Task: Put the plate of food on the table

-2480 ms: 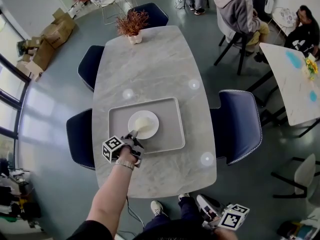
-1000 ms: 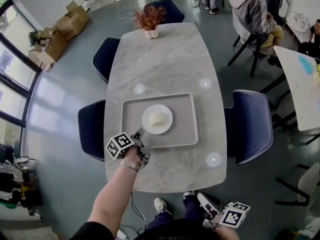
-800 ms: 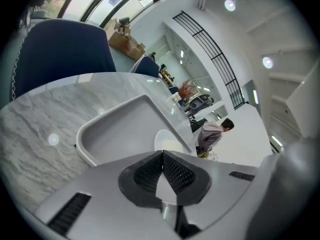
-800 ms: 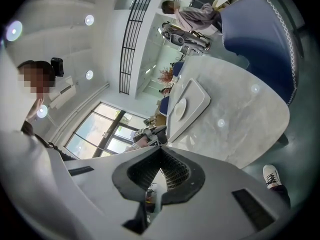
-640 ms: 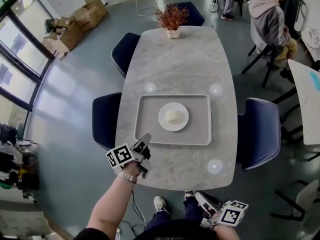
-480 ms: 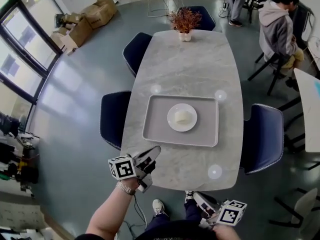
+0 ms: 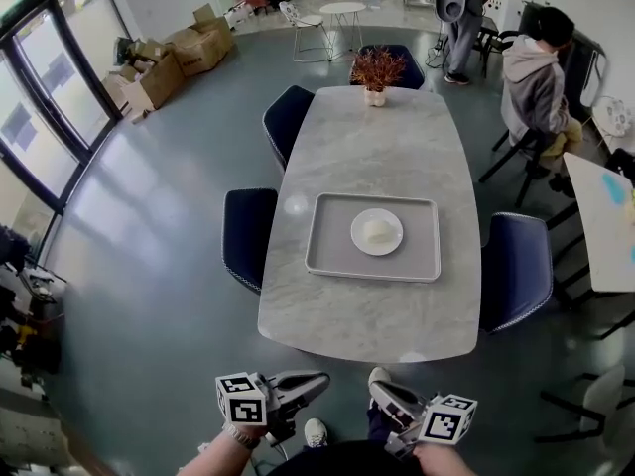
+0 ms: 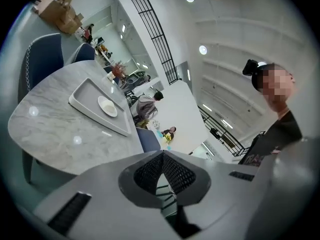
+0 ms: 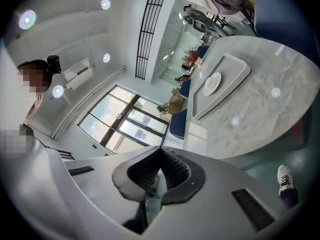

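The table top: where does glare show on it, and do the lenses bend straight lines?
Head view: round glare spots lie on the table, and the fisheye bows the window frames. Left gripper view: two such spots, black corners round the picture. Right gripper view: spots again, the same black corners.

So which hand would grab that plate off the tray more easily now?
Right, marginally. Both grippers are shut, short of the table, but the right gripper lines up with the plate; the left gripper sits further aside.

Open office-style lounge was indicated: marble table (image 7: 369,317) ringed by blue chairs (image 7: 247,238), cardboard boxes (image 7: 189,50) stacked far left by tall windows (image 7: 38,92), person (image 7: 534,79) seated far right.
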